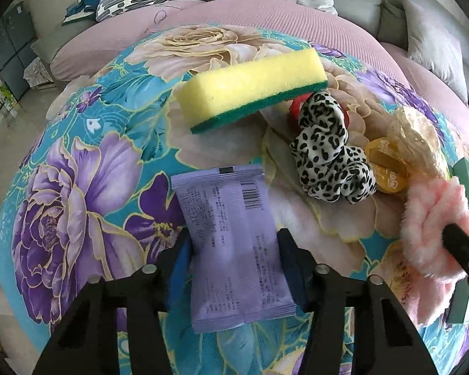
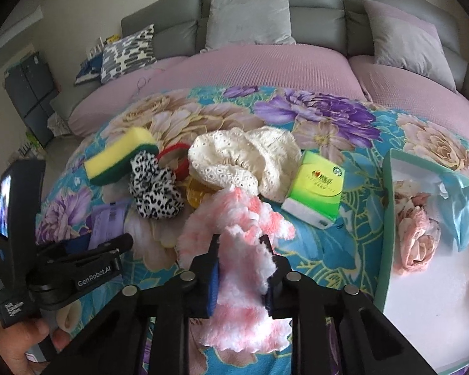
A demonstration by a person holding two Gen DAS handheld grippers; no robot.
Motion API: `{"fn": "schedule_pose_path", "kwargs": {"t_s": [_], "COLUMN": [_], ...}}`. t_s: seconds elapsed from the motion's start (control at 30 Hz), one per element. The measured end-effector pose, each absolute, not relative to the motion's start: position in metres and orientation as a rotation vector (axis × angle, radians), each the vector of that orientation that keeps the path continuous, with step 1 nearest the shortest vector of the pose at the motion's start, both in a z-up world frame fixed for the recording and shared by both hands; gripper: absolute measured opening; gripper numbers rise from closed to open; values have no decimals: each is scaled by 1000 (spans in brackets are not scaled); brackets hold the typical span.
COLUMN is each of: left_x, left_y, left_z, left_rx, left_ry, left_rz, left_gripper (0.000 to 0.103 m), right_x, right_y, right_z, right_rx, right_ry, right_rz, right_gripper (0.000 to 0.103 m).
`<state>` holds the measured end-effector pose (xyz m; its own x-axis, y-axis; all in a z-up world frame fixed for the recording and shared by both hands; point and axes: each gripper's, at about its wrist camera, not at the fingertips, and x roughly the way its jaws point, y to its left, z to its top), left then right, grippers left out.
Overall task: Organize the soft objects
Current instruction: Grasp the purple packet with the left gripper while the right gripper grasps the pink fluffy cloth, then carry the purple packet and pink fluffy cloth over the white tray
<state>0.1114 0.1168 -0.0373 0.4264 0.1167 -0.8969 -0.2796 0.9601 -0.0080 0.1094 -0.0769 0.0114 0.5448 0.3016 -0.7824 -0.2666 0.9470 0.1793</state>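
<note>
Left tongs [image 1: 234,268] squeezing purple packet [image 1: 231,250]; right tongs [image 2: 242,276] squeezing fluffy pink cloth [image 2: 240,250]. Risk: smooth packet slips out, fluffy cloth snags leopard scrunchie [image 2: 154,190]

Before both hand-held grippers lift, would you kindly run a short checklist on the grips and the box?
1. Left hand-held gripper pads against purple packet: ok.
2. Right hand-held gripper closed on pink fluffy cloth: ok.
3. Cloth free of the lace fabric: cannot tell, they overlap.
4. Room in white box: ok.
5. Packet clear of sponge: ok.
</note>
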Motion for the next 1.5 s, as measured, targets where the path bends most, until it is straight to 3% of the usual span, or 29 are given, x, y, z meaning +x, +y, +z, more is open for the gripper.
{"fn": "schedule_pose_path", "kwargs": {"t_s": [0.3, 1.2, 1.27, 1.5], "left_x": [111, 111, 110, 105], "left_y": [121, 119, 120, 116], "left_z": [-29, -25, -22, -1], "left_rx": [-203, -210, -211, -207], "left_ry": [1072, 1053, 1041, 980], "left_rz": [233, 218, 219, 211], "left_gripper": [51, 50, 50, 49], "right_x": [111, 103, 100, 90], "right_y": [-99, -163, -166, -163], "right_z": [24, 63, 68, 87], "right_rx": [147, 360, 370, 331], "right_ry": [909, 797, 773, 709], "right_rz": [357, 344, 353, 377], "right_gripper": [18, 18, 11, 11]}}
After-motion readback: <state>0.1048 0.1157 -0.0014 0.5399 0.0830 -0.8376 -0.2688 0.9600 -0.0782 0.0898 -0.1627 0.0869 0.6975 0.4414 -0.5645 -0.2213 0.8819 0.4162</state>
